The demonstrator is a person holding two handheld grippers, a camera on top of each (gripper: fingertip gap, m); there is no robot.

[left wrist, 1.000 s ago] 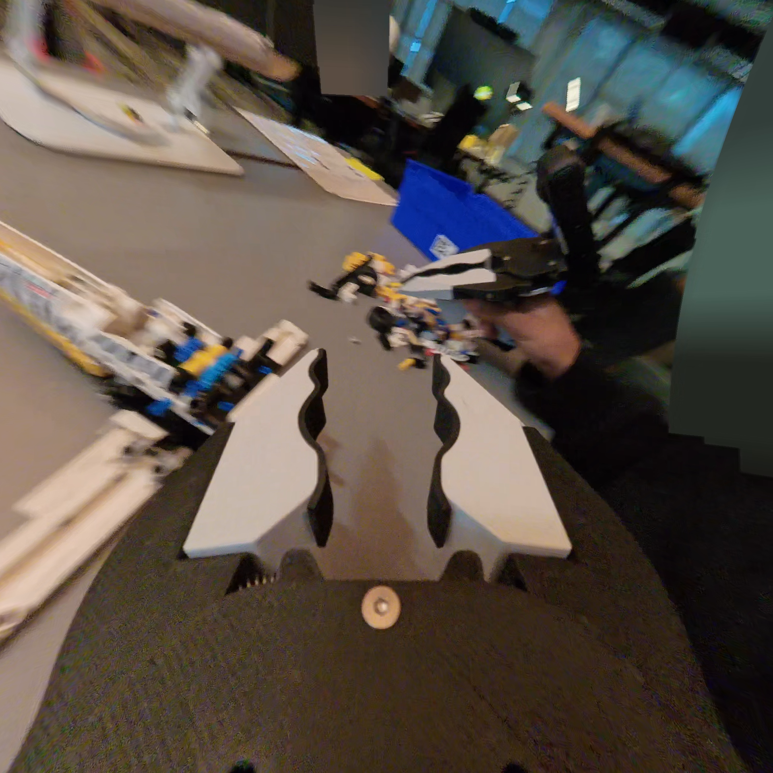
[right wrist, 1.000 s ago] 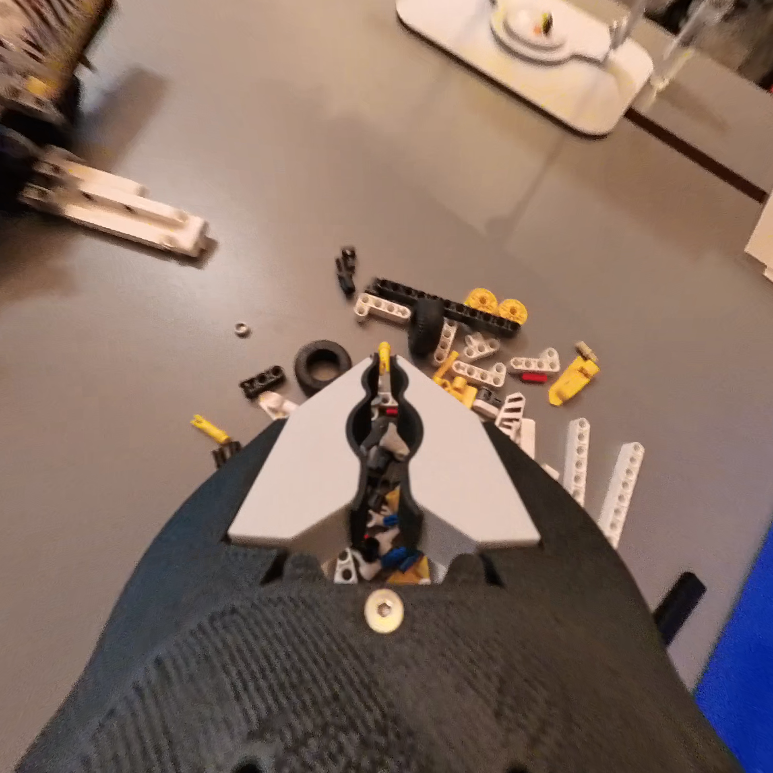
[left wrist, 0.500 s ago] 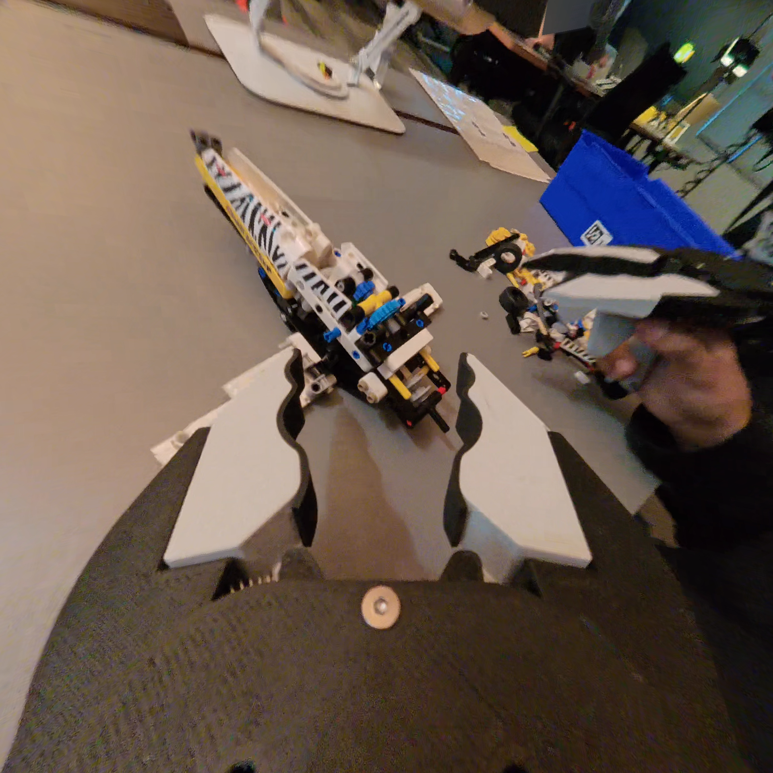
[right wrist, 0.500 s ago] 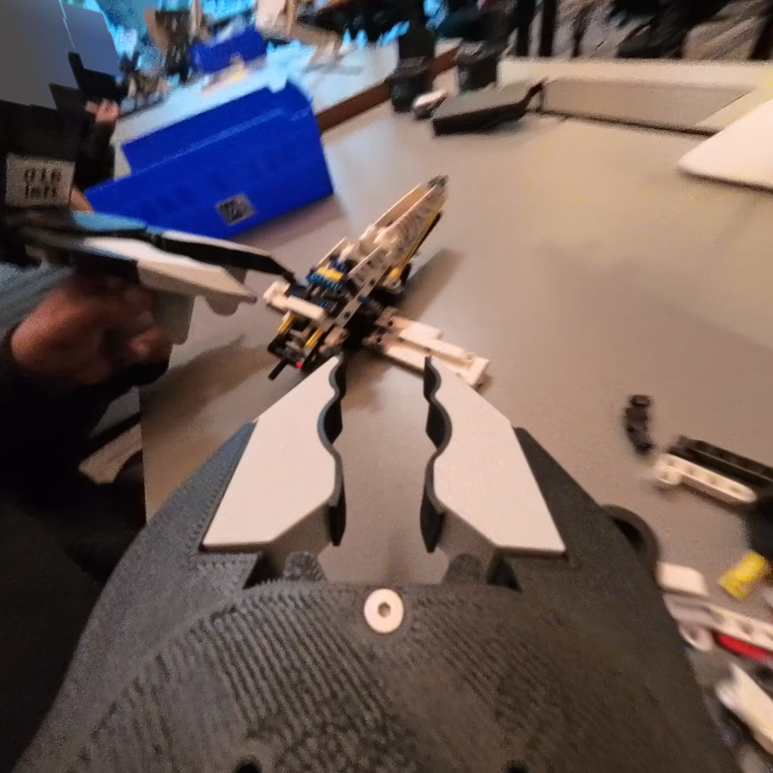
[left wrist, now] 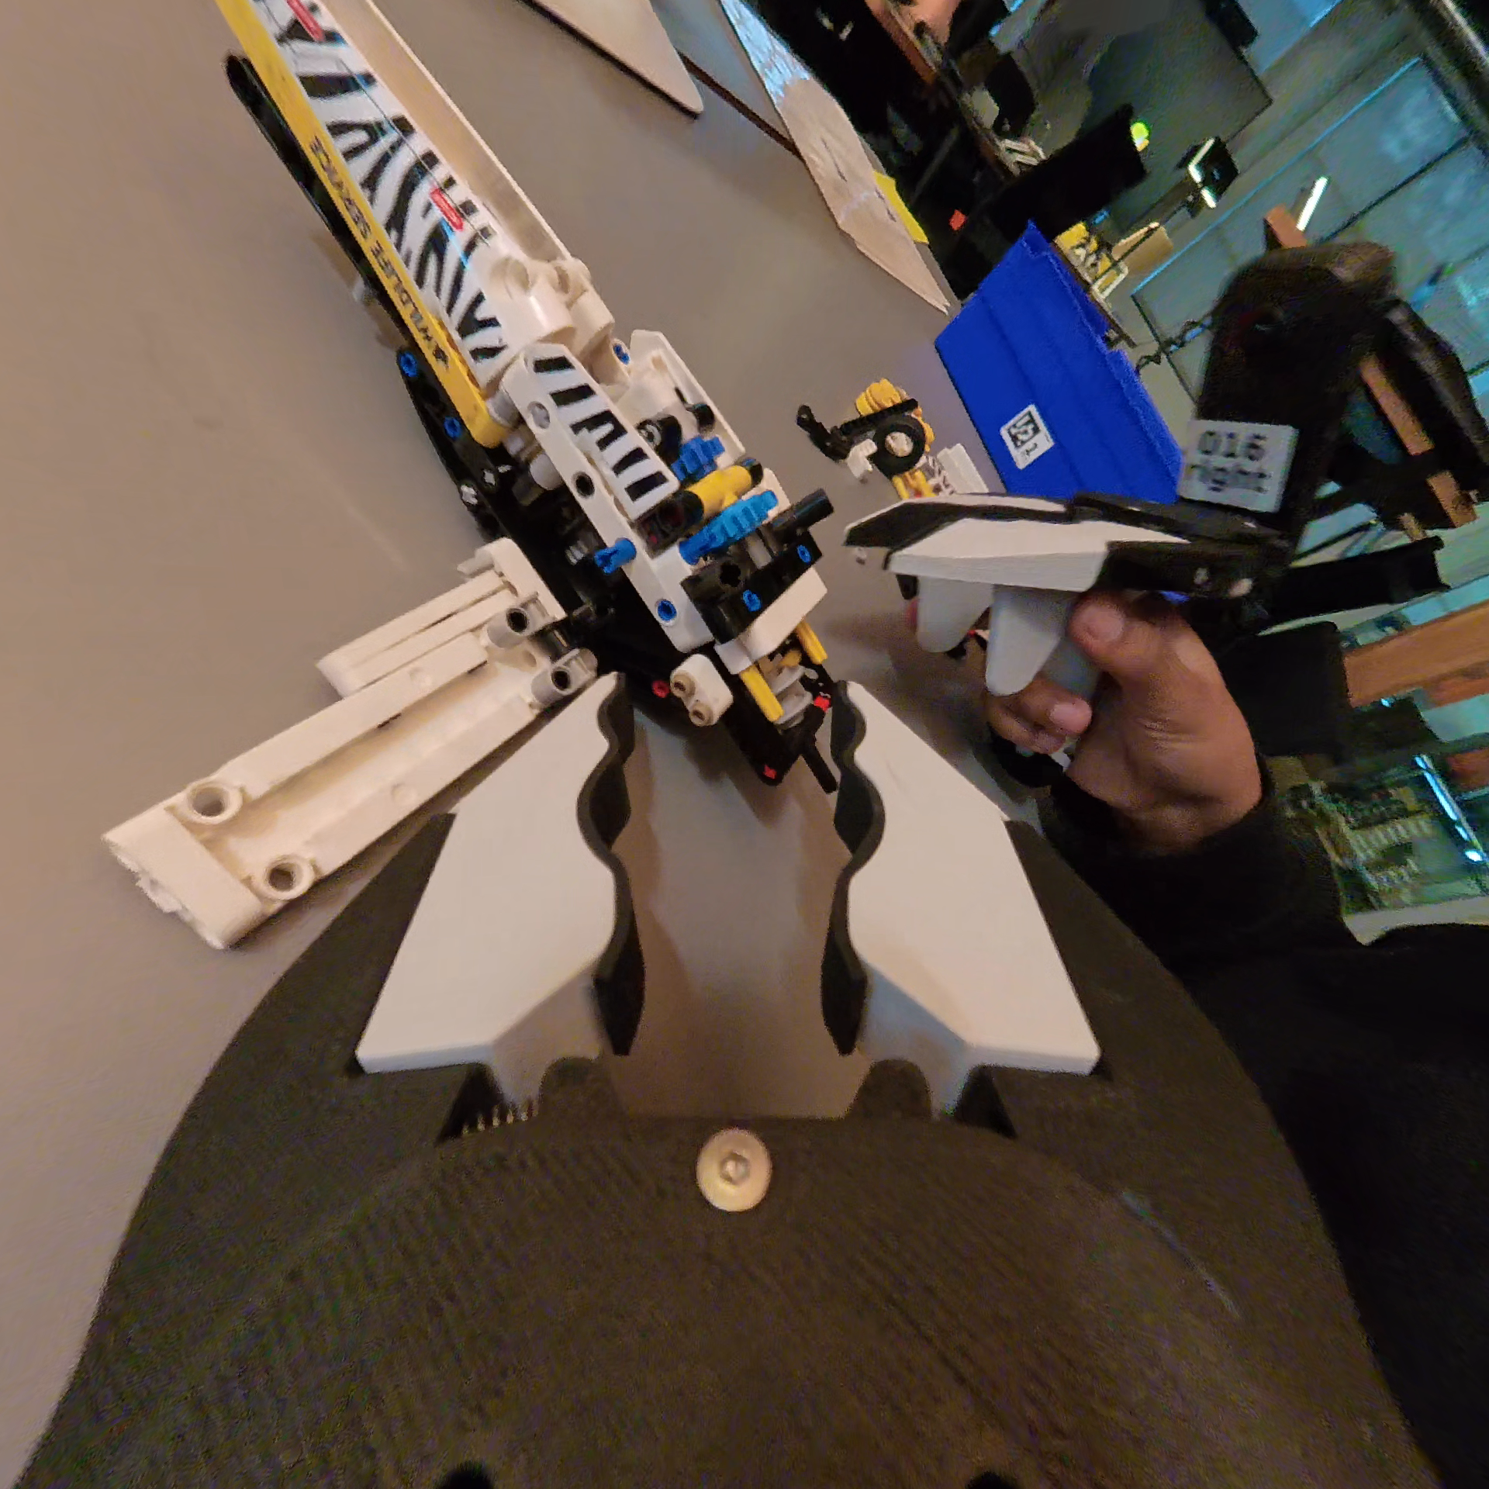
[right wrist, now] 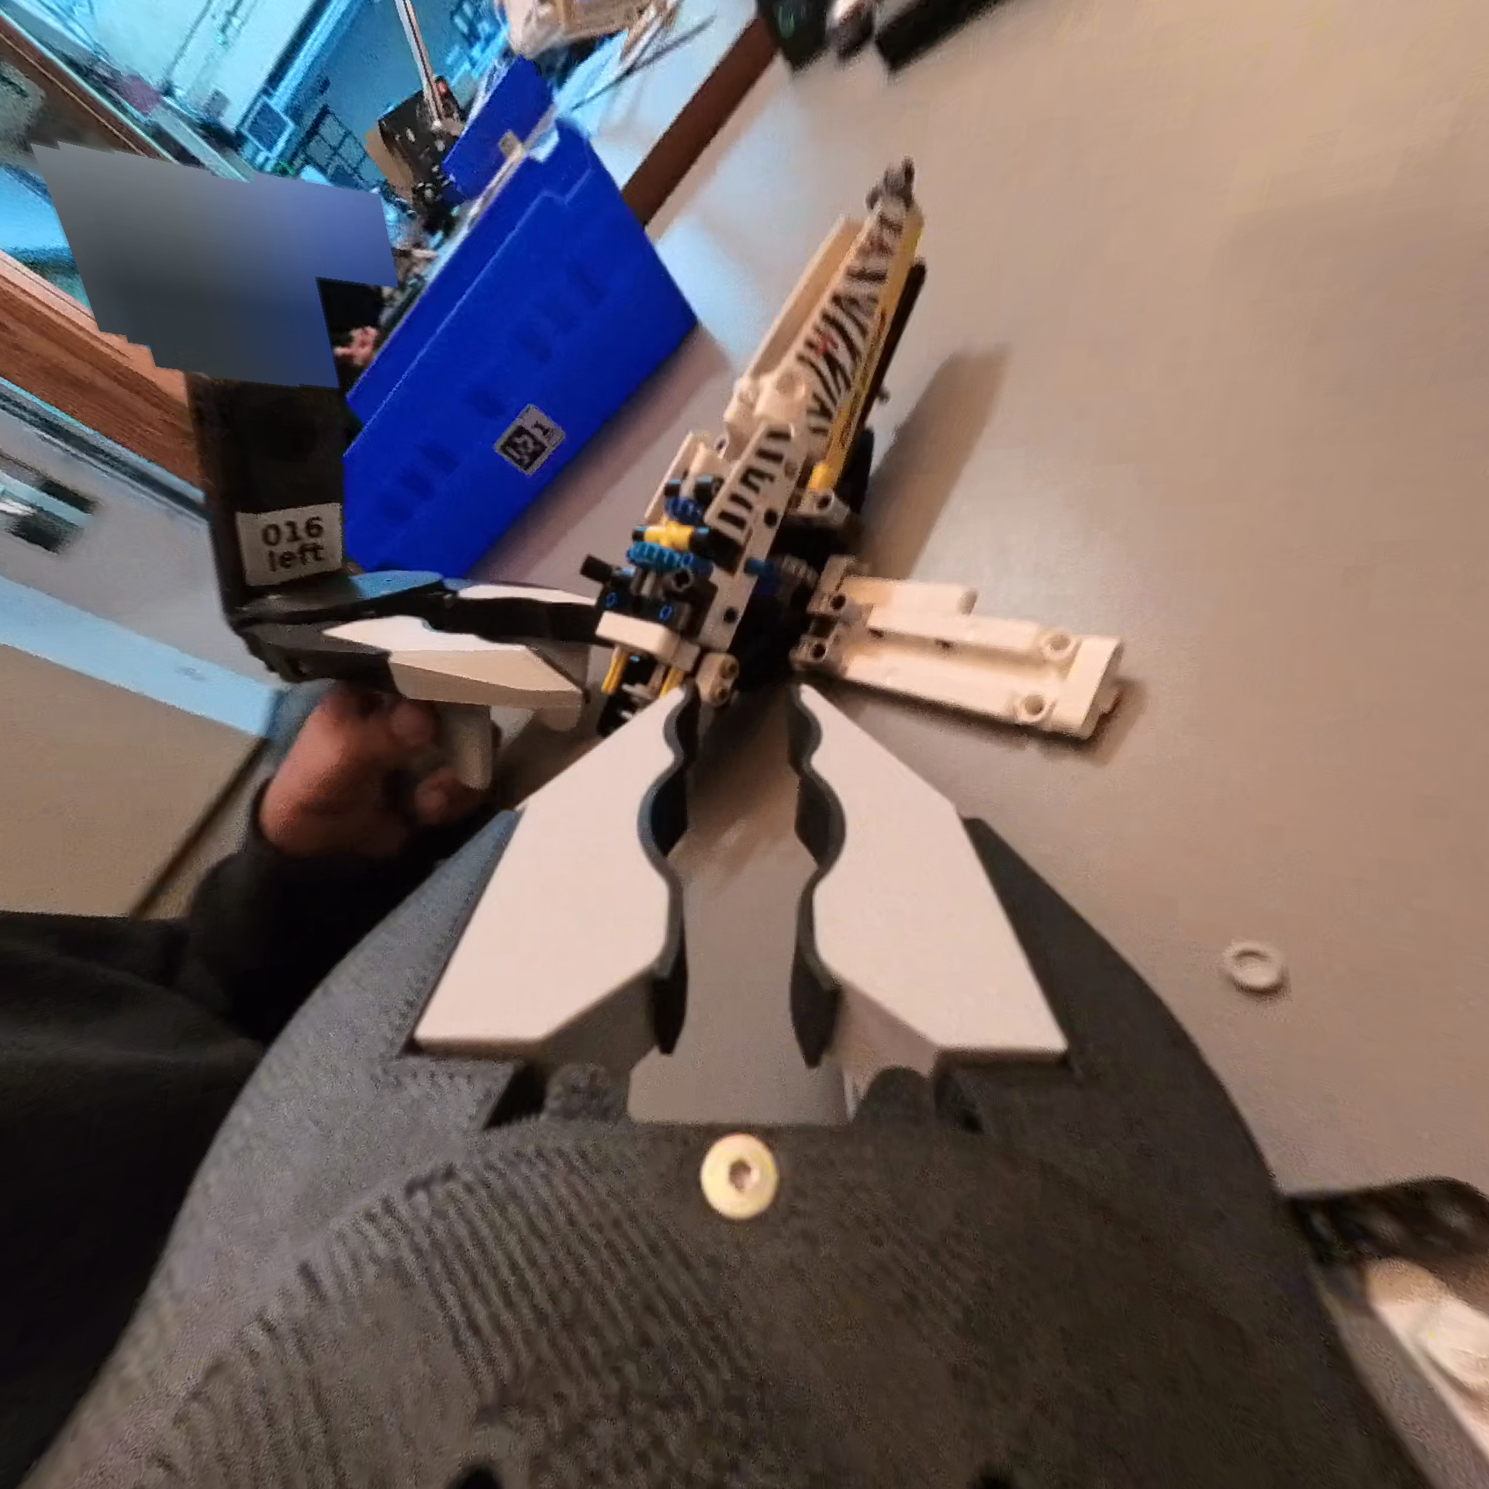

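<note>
Left claw (left wrist: 729, 709): jaws spread, straddling the rear end of a brick-built model (left wrist: 644, 516) that lies on the grey surface (left wrist: 161, 403). The right fingertip (left wrist: 846, 709) sits just beside a black axle pin at the model's tail; whether it touches is not clear. The left fingertip (left wrist: 608, 701) stands apart from the model body. Pads do not press on anything: released.

Model: long white nose panels with black zebra stripes and a yellow edge strip, black frame, blue gears and pins, yellow axles at the rear. A white wing panel (left wrist: 338, 749) with round holes juts out from its side and lies flat on the surface, just beside the left finger.

Right claw (right wrist: 741, 701): jaws partly apart, tips at the model's rear corner (right wrist: 709, 612), between the body and the white wing panel (right wrist: 967, 653). A gap shows between the pads and nothing is clamped: released. In the left wrist view the same claw (left wrist: 862, 540) hangs level above the surface, tip near the blue gears, held by a hand (left wrist: 1144, 725) on its white trigger.

In the right wrist view the left claw (right wrist: 580, 636) comes in from the side, its tip up against the model's tail.

Surroundings: blue bin (left wrist: 1047, 403) with a small square label; loose black and yellow parts (left wrist: 886, 435) just before it; small white ring (right wrist: 1253, 963) alone on the surface.
</note>
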